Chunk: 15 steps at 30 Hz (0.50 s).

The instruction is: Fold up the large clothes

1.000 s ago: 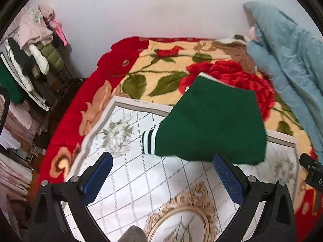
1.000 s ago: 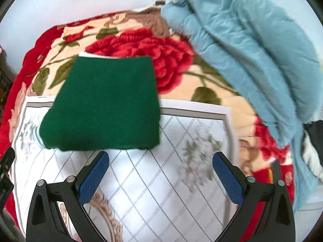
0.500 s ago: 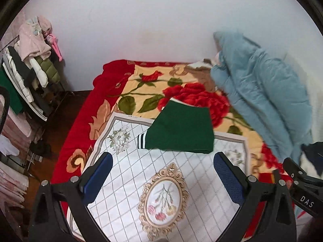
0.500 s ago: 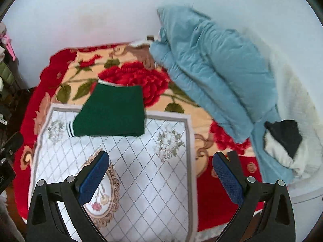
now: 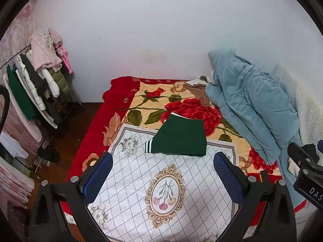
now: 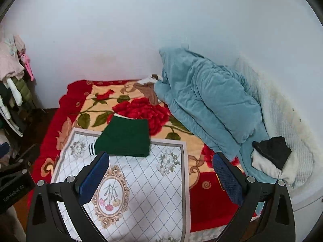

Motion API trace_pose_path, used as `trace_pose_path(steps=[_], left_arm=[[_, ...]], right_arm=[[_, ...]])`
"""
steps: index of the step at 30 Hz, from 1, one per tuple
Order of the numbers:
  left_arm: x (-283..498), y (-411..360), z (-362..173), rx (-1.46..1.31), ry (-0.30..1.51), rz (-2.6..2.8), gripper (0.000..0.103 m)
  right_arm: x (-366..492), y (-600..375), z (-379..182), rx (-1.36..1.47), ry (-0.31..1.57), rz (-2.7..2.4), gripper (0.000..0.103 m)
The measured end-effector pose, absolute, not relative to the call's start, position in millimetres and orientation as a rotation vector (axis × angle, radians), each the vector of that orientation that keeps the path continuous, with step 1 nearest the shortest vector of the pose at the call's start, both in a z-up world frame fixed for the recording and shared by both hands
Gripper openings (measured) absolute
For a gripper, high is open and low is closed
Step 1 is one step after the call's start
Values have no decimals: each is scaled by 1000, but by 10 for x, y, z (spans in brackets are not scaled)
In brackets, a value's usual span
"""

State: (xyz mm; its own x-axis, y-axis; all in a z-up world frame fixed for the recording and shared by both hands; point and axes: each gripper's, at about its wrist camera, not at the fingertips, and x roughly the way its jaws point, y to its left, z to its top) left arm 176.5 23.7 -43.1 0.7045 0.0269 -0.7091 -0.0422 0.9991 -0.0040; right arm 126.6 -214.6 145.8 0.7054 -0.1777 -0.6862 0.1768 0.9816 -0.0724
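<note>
One folded dark green knit garment [image 5: 181, 137] lay across the far edge of one white diamond-patterned cloth [image 5: 161, 191]. One crumpled pale blue quilt [image 5: 248, 102] filled the bed's right edge beside one black-and-white clothing bundle [image 6: 272, 157].
</note>
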Motion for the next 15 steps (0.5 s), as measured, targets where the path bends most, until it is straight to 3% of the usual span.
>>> trace_pose_path(steps=[15], left_arm=[[1296,191,-222,-6,739,74,102]], right_arm=[[772,-2077,1770,-34,721,-182,103]])
